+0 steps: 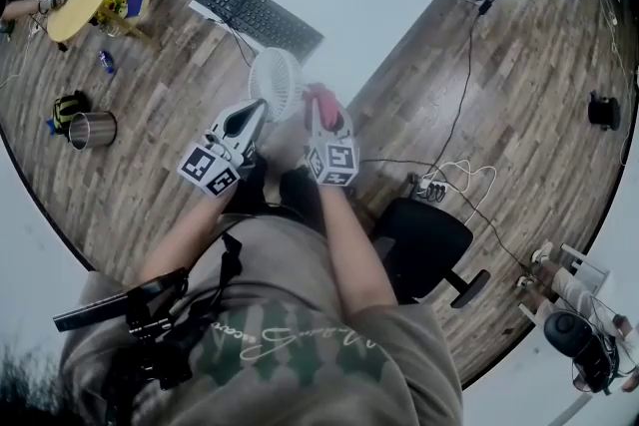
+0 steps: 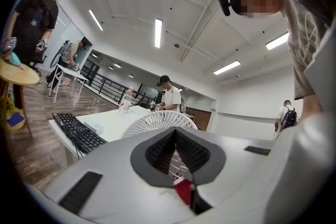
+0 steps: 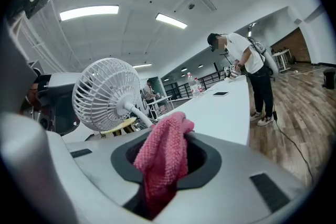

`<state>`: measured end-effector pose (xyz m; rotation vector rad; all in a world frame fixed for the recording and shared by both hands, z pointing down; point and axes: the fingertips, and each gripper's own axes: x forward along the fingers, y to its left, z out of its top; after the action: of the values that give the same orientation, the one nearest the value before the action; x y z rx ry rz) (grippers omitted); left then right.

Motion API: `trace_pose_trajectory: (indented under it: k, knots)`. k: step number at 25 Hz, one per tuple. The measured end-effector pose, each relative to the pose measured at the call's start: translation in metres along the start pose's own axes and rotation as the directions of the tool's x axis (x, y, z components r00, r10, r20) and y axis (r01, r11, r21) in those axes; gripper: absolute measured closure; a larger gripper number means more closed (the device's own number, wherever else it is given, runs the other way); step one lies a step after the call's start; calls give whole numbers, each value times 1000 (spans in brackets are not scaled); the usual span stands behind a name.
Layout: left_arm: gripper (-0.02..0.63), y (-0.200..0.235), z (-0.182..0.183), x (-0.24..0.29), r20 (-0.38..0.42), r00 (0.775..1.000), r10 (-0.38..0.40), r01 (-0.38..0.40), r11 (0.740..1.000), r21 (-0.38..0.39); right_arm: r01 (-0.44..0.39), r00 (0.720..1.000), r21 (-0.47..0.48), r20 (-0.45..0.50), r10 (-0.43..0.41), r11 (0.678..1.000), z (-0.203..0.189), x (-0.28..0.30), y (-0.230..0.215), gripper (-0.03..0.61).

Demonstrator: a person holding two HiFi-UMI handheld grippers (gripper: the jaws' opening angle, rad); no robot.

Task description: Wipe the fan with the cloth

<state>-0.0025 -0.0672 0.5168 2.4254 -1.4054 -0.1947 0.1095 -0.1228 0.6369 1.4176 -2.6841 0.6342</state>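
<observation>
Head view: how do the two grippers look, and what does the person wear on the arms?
Both the left gripper and the right gripper have pale grey bodies, dark jaw linings and a cube with black-and-white square markers at the rear. The shirt is grey-green and short-sleeved.

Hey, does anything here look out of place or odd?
A shiny metal cup sits on the wooden plank floor at the head view's left, an odd place for drinkware; a small blue item lies loose nearby.
</observation>
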Motion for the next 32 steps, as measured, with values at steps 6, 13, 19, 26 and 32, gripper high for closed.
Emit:
trace_pose_trajectory:
  k: [6,13,19,26,32]
  knots:
    - [625,5,-1,2,6,1000,10,-10,1000,-9,3,999,12,-50,-2,1000,-8,3,-4,479]
    - [626,4,-2,0,12,1000,12,-12,1000,-14,-3,998,44,-56,6,999,-11,0,-6,479]
    - [624,7,-1,0,18,1000,5,-5,1000,-23,-26,998,42,-63,29,999,-11,3,-4,479]
    - [624,1,-6,1,11,1000,-23,23,1000,-18,-23,997,50,-72,27,998,-18,3,-7,479]
    - [624,-1,-4,0,12,1000,-23,23,1000,-14,-19,996,56,-81,24,998,-21,0,-8,479]
